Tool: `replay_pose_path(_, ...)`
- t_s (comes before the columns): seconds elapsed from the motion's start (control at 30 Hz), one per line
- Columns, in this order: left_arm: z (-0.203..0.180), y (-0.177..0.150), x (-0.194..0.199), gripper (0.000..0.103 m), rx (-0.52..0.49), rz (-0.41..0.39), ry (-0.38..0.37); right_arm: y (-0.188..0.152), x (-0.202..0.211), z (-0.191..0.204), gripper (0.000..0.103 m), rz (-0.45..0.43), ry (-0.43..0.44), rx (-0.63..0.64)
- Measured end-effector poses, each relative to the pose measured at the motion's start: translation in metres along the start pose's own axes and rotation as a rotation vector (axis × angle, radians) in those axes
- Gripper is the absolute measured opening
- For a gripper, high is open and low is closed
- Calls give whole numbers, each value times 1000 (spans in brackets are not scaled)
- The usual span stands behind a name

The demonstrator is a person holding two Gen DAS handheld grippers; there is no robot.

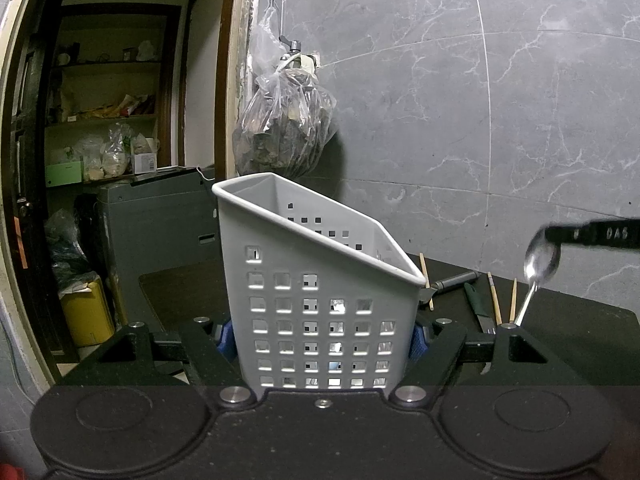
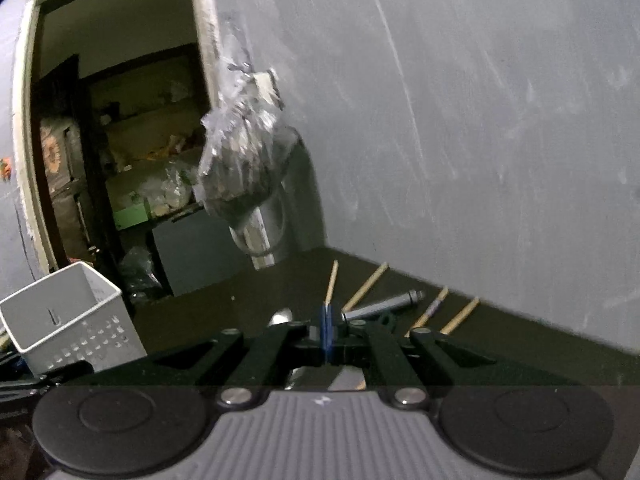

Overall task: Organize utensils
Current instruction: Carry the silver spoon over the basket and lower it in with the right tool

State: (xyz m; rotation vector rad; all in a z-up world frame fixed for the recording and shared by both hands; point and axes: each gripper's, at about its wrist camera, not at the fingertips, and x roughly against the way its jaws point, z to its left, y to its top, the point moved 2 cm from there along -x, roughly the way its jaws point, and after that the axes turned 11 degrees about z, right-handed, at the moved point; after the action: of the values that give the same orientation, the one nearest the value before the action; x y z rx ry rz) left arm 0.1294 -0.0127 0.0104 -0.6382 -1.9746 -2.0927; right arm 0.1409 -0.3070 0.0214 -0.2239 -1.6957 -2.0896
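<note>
A white perforated utensil holder (image 1: 316, 312) stands upright on the dark table (image 1: 580, 340), and my left gripper (image 1: 320, 338) is shut on its lower sides with the blue pads. The holder (image 2: 68, 312) shows at the far left in the right wrist view. My right gripper (image 2: 327, 332) is shut on a metal spoon (image 2: 280, 316), which lies crosswise between the pads. In the left wrist view that spoon (image 1: 542, 264) hangs above the table at the right, bowl up under a black finger (image 1: 592, 236), handle slanting down.
Several wooden chopsticks (image 2: 366, 286), a grey cylindrical handle (image 2: 384, 306) and a green-handled knife (image 1: 474, 300) lie on the table by the grey tiled wall. A filled plastic bag (image 1: 280, 128) hangs on the wall. An open doorway (image 1: 120, 160) is at the left.
</note>
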Motion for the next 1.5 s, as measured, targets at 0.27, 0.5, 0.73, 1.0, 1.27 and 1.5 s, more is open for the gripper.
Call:
replay_pose_path(0.27, 0, 0, 0, 76, 0, 0, 0, 12, 24, 49, 1, -157, -58, 252)
replay_pose_path(0.5, 0, 0, -1, 76, -1, -1, -3, -3, 22, 96, 1, -204, -99, 472)
replay_pose_path(0.73, 0, -1, -2, 76, -1, -2, -6, -20, 27, 125, 1, -275, -164, 647)
replay_pose_path(1.0, 0, -1, -2, 76, -1, -2, -6, -42, 29, 142, 1, -272, -153, 727)
replay_pose_path(1.27, 0, -1, -2, 76, -1, -2, -5, -46, 35, 142, 0, -280, -141, 723)
replay_pose_path(1.5, 0, -1, -1, 76, -1, -2, -6, -47, 40, 141, 0, -279, -127, 726)
